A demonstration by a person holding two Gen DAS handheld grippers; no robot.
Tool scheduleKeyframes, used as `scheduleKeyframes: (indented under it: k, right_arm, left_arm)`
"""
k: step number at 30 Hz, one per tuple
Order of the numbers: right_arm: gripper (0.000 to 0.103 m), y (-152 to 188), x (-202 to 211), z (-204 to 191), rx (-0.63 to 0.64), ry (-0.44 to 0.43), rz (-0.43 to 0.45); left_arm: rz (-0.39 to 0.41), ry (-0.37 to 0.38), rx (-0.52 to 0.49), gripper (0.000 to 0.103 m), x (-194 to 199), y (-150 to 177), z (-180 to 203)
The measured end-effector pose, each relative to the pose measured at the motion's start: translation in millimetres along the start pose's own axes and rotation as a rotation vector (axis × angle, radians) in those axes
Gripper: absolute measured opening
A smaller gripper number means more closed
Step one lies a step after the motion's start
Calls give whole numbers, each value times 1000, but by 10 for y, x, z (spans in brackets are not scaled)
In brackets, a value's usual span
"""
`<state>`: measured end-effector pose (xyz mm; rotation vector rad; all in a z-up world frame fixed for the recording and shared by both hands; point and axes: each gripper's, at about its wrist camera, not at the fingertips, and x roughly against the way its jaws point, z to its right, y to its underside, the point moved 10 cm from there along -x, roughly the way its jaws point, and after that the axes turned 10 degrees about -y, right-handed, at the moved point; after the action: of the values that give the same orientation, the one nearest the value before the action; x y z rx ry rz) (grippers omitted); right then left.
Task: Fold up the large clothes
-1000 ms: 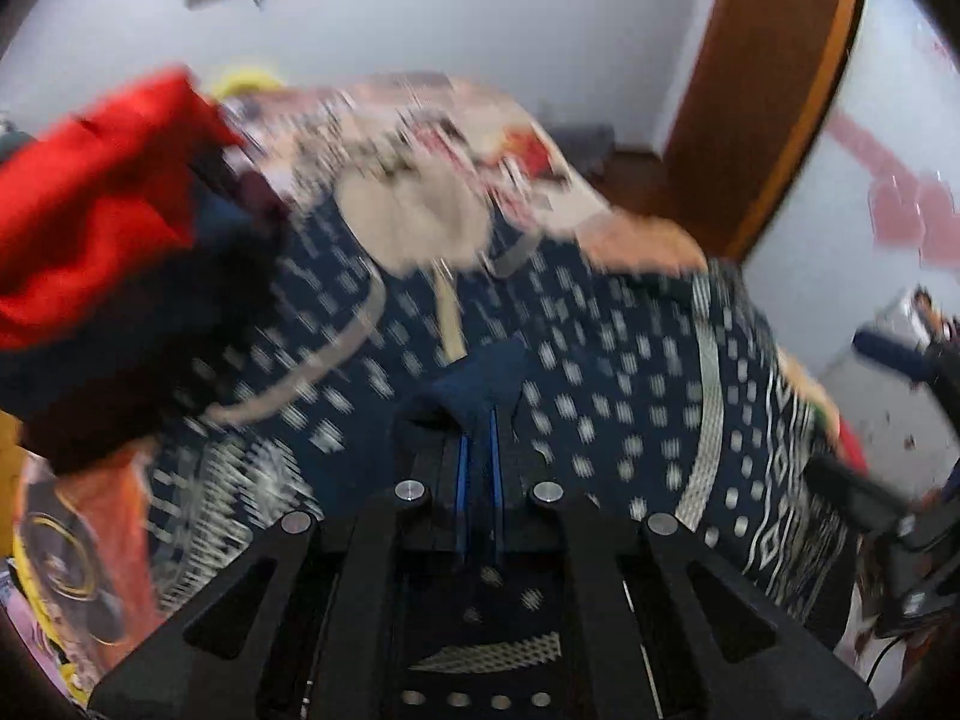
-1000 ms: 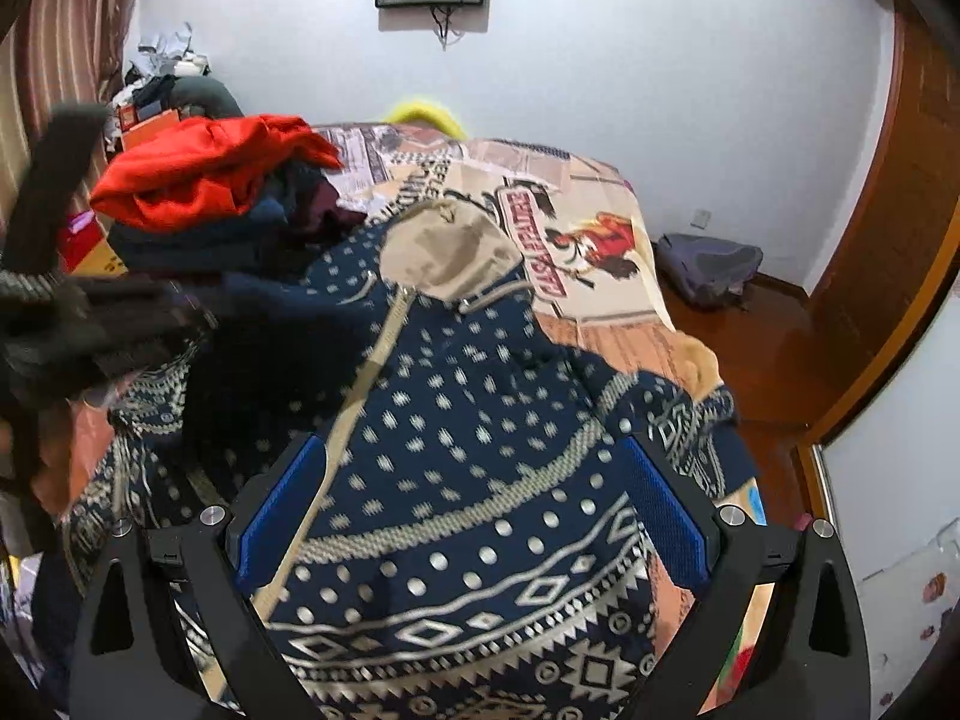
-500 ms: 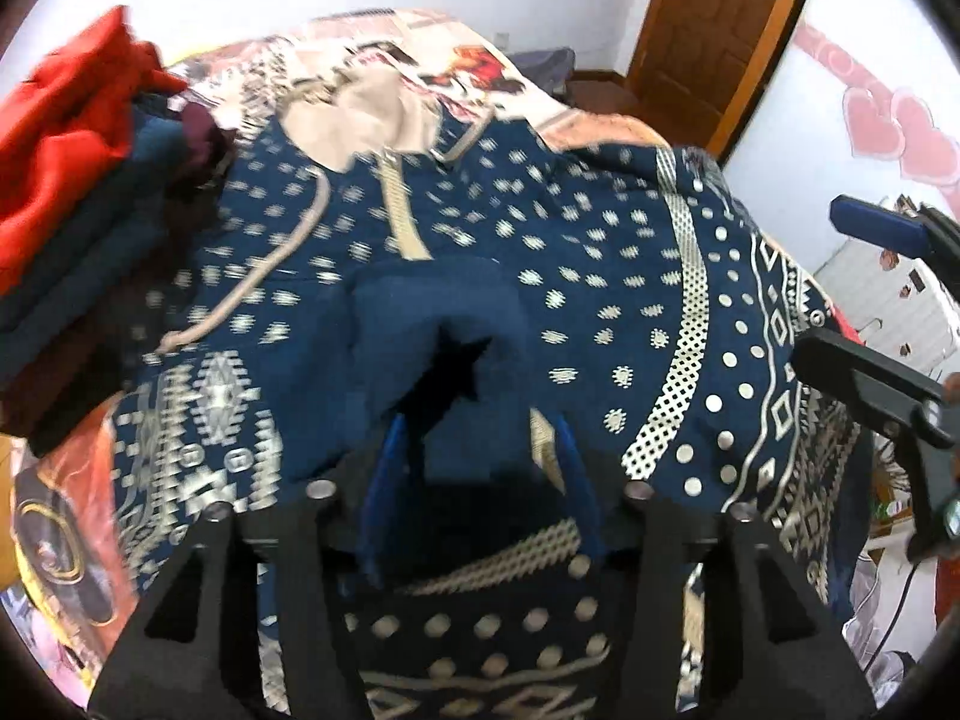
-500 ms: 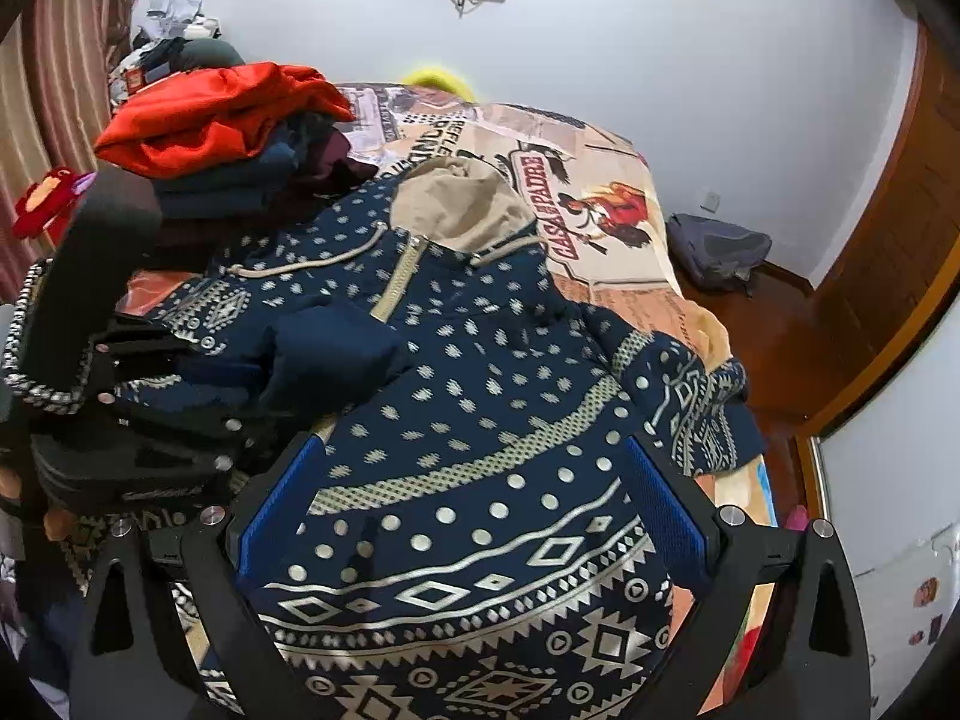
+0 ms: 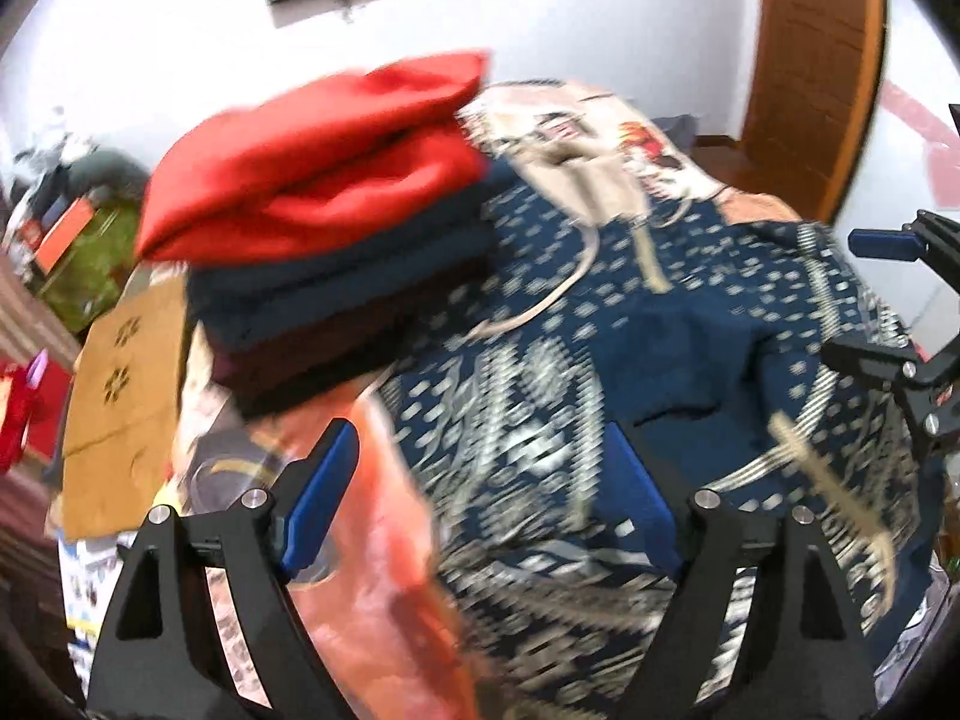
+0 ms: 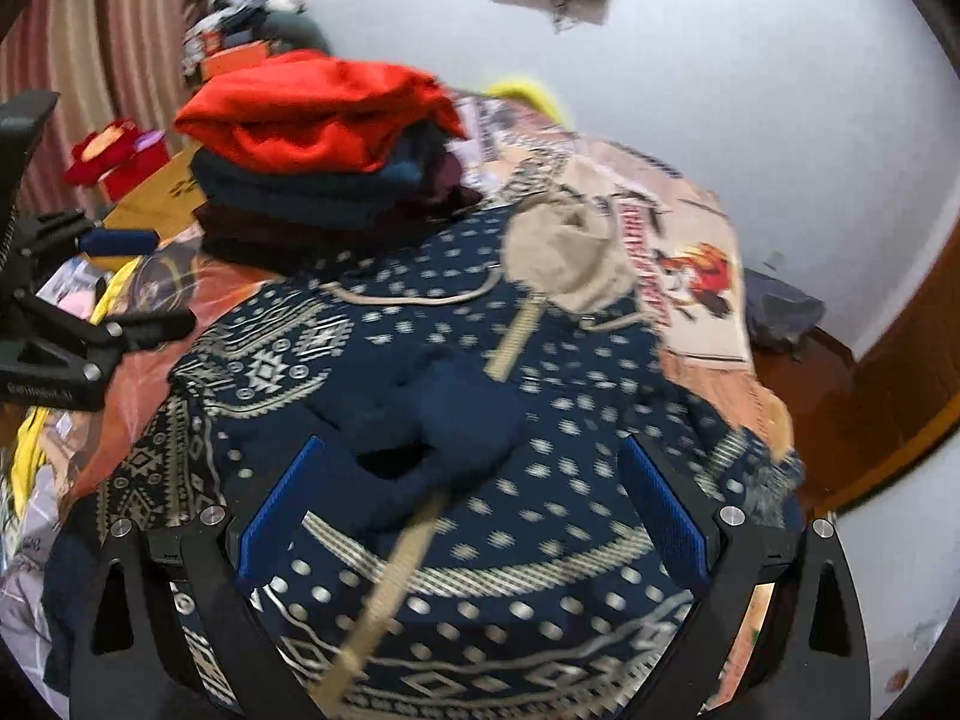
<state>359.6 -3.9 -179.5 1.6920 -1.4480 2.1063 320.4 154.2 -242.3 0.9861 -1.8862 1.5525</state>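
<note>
On the bed, navy patterned hoodie (beige-lined hood).

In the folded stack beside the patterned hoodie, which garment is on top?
The red garment tops the stack; the darker navy and maroon pieces lie beneath it, left of the hoodie.

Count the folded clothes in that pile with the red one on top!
4 that I can tell: a red one on top, two dark blue ones under it, and a dark maroon one at the bottom. The picture is blurry, so more may be hidden.
</note>
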Motion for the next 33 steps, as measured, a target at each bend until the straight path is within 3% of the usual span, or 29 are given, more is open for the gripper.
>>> scheduleKeyframes:
  k: [7,14,17,19,24,26,27,28,33]
  right_arm:
    - [96,-13,-502,-304,73,-46,-121]
    - [92,94,-968,-525,164,-45,-224]
    - [77,153,-1118,-546,213,-22,-259]
    - [60,197,-1199,-551,248,-10,-281]
    - [51,248,-1268,-556,256,-24,-271]
    - [32,224,-1262,-515,249,11,-262]
    - [16,213,-1270,-475,248,40,-259]
    - [11,209,-1277,-449,243,53,-257]
    - [9,66,-1072,-308,172,57,-182]
  left_arm:
    - [-106,-8,63,83,-328,532,-346]
    - [-193,27,100,83,-641,880,-267]
    - [-220,32,116,83,-771,962,-243]
    - [-236,31,131,83,-854,998,-231]
    - [-251,46,207,83,-977,1022,-209]
    - [-252,47,237,83,-989,1001,-210]
    - [-253,47,252,83,-997,993,-217]
    - [-256,48,268,83,-1005,989,-224]
    - [-263,30,283,83,-1011,988,-245]
